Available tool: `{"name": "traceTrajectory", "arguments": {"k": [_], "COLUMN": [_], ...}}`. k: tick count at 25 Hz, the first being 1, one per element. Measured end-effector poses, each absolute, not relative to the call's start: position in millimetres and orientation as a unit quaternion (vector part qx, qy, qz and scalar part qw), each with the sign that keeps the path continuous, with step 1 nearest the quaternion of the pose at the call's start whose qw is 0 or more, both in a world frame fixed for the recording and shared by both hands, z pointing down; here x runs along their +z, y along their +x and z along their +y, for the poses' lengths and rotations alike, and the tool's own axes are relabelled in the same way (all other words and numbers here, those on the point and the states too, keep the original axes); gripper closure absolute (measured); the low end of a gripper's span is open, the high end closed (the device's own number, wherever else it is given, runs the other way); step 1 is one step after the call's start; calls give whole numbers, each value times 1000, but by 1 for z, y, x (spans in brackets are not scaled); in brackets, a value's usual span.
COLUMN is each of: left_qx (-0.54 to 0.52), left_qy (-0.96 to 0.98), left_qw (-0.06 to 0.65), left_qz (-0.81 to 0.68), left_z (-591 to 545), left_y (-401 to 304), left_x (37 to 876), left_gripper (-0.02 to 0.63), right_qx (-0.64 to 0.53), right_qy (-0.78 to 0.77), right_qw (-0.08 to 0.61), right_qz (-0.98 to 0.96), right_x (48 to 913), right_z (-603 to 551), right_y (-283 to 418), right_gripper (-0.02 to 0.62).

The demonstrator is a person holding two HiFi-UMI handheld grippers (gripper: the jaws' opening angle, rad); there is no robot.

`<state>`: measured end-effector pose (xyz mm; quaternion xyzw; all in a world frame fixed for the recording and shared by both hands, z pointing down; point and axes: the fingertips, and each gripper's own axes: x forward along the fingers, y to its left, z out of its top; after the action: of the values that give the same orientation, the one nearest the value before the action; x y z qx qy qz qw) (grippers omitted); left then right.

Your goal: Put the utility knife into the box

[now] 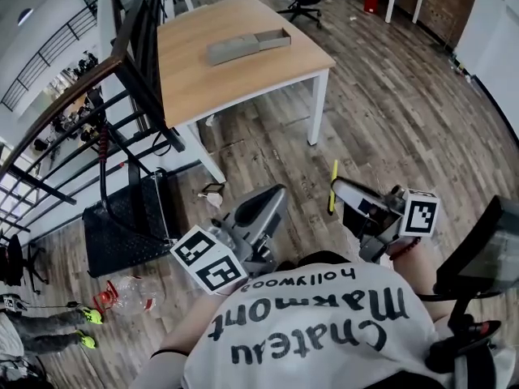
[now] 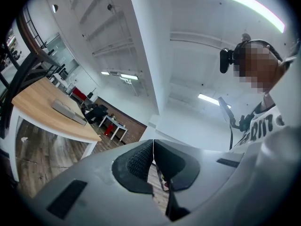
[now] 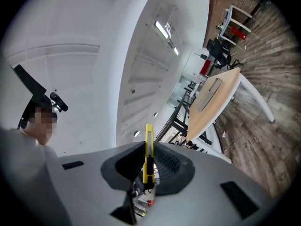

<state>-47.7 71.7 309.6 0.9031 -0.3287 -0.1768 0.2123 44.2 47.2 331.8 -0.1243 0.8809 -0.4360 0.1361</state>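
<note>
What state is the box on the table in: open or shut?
Open: the box on the table shows an uncovered, hollow tray at one end.

You have bright, even light; ceiling strip lights glare white overhead; every view bends at the edges, both gripper views darkening in the corners

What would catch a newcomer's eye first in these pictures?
The yellow utility knife stands out most, clamped in the right gripper and sticking out past its tips. Next comes the grey box, which lies on the light wooden table some way ahead across the plank floor. The left gripper is shut with nothing in it.
</note>
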Motion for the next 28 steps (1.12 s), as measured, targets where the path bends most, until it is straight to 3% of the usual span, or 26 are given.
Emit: {"name": "traceTrajectory", "arguments": {"k": [11, 28], "left_qx": [-188, -179], "left_qy": [887, 873], "left_qw": [207, 218], "left_qz": [-369, -398], "left_z": [42, -106], "left_y": [-56, -15], "left_x": [310, 319], "left_gripper": [598, 598], "right_qx": [-437, -447], "right_qy": [-79, -59], "right_qw": [121, 115], "right_qz": [888, 885], "right_x": [328, 336], "right_z": [14, -143], "right_y": [32, 72], "right_gripper": [538, 538]}}
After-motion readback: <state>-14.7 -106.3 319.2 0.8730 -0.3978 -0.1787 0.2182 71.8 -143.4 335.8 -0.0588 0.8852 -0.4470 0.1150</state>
